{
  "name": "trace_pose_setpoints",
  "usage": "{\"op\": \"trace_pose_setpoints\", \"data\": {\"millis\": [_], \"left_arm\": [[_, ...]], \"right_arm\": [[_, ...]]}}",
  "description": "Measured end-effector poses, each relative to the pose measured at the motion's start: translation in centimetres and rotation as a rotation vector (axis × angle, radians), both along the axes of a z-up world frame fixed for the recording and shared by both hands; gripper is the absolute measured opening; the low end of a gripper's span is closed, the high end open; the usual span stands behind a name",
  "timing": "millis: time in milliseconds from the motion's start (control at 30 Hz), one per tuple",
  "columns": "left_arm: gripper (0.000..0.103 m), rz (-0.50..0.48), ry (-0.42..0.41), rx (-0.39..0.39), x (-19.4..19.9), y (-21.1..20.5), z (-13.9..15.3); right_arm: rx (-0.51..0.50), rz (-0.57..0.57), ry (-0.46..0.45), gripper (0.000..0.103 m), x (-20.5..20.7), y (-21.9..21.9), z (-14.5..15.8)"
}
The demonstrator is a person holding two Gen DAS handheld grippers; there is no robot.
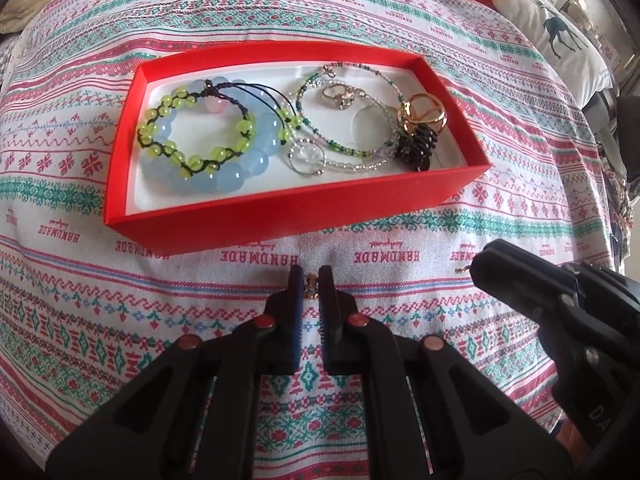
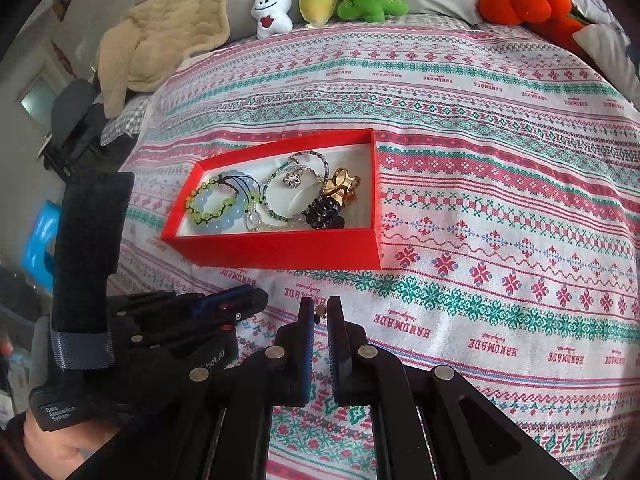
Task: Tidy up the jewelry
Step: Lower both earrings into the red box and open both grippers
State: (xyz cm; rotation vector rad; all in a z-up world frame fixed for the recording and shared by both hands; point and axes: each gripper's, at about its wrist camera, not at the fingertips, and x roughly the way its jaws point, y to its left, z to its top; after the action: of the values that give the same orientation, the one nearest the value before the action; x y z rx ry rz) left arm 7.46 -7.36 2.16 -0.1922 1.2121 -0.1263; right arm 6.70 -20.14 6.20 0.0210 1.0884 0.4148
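Black jaws of the left gripper (image 1: 310, 286) pinch a small gold earring (image 1: 311, 285) just above the bedspread (image 1: 400, 320); the right gripper (image 2: 320, 312) is pressed together on another tiny stud (image 2: 321, 311). Both pieces now need carrying over the near wall of the red box (image 1: 280, 216), among the bracelets (image 1: 200, 136), then releasing

One red box (image 1: 280, 216), holding two chunky bead bracelets (image 1: 224, 168). Four plush toys (image 2: 272, 10) along the bed's far edge. Two grippers (image 1: 311, 280).
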Motion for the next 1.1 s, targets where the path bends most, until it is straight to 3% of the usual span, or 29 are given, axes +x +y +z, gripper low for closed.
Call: {"op": "trace_pose_setpoints", "data": {"millis": [300, 633, 1100], "left_arm": [[0.008, 0.001, -0.041, -0.103, -1.2, 1.1, 2.9], [0.008, 0.045, -0.161, -0.187, -1.9, 3.9, 7.4], [0.008, 0.116, -0.153, -0.212, 1.7, 4.3, 6.3]], "right_arm": [[0.025, -0.016, -0.021, 0.006, 0.0, -0.8, 0.7], [0.090, -0.002, -0.078, 0.006, 0.0, 0.5, 2.5], [0.207, -0.096, -0.101, 0.007, 3.7, 2.1, 1.8]]}}
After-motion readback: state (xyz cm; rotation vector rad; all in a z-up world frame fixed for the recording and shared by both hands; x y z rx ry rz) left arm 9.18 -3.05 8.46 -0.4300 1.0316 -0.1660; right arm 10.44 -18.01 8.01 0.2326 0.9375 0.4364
